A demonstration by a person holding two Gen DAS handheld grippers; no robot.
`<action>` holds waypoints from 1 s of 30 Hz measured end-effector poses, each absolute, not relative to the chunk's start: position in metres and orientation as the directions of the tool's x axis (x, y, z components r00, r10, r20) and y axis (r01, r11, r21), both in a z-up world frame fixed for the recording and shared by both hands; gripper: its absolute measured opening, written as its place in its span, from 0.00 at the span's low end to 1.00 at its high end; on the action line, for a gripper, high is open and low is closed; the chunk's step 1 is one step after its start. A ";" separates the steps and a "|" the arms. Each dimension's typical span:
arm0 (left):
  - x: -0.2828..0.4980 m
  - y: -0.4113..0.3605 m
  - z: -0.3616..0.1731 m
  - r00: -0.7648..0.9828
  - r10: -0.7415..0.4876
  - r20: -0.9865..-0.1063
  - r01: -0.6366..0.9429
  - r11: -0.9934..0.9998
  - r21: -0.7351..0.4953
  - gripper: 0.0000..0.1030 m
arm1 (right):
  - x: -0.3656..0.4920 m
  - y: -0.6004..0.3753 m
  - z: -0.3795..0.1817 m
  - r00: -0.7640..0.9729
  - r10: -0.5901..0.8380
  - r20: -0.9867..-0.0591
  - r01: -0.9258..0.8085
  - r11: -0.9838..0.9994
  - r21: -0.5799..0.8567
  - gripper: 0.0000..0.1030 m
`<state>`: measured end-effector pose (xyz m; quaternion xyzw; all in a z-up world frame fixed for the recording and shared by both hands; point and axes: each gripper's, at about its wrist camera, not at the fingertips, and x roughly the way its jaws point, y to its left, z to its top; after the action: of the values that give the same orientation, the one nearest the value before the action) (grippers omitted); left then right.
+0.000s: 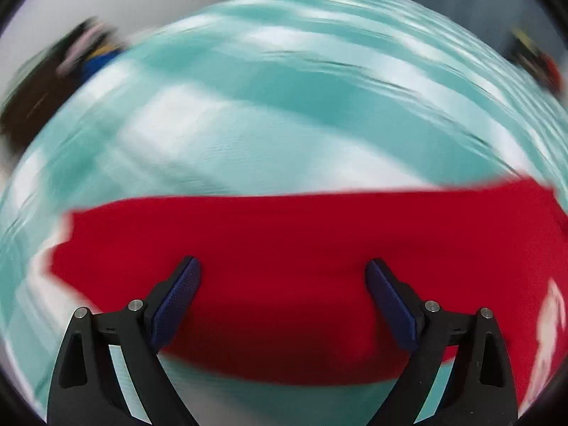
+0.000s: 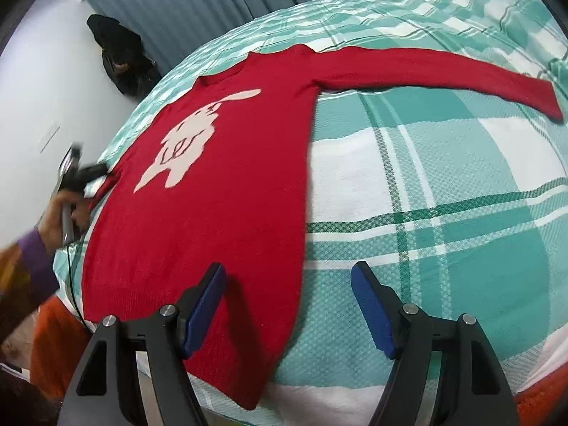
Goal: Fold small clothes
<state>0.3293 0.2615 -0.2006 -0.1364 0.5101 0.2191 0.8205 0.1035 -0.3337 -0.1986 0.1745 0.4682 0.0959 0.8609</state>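
Spread wide and holding nothing, the right gripper point(image 2: 288, 310) hovers over the hem corner of the red sweater point(image 2: 220, 191), which lies flat on the bed point(image 2: 443, 184) with one sleeve point(image 2: 436, 71) stretched toward the far edge. The left gripper point(image 1: 283, 303), jaws likewise apart, hangs over the other sleeve in a blurred view. Soft, fine knit with a pale cat motif point(image 2: 191, 138) on woven teal plaid probably slides easily, so each sleeve should be pinched at the cuff and laid straight across the body.
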 end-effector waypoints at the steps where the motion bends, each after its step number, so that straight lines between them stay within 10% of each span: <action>1: 0.315 0.284 -0.201 0.371 0.238 -0.897 -0.538 0.843 0.001 0.93 | 0.104 -0.332 -0.199 0.542 0.323 -0.776 -0.004 0.924 0.381 0.71; 9: 0.218 0.318 -0.169 0.384 0.272 -0.882 -0.569 0.822 0.006 0.90 | 0.093 -0.313 -0.183 0.595 0.171 -0.786 -0.013 0.979 0.203 0.74; 19: 0.116 0.053 -0.140 0.529 -0.162 -0.833 0.114 0.986 -0.120 0.91 | 0.062 -0.245 -0.162 0.650 0.248 -0.718 -0.301 0.952 0.057 0.73; 30: 0.054 0.014 -0.190 0.463 0.080 -0.883 0.297 0.924 0.240 0.97 | 0.060 -0.256 -0.199 0.503 0.229 -0.833 -0.271 0.957 0.100 0.74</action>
<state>0.0545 0.0138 -0.1903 0.1833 0.5141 -0.0647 0.8354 0.0600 -0.2564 -0.1987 -0.0216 0.4771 0.1442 0.8667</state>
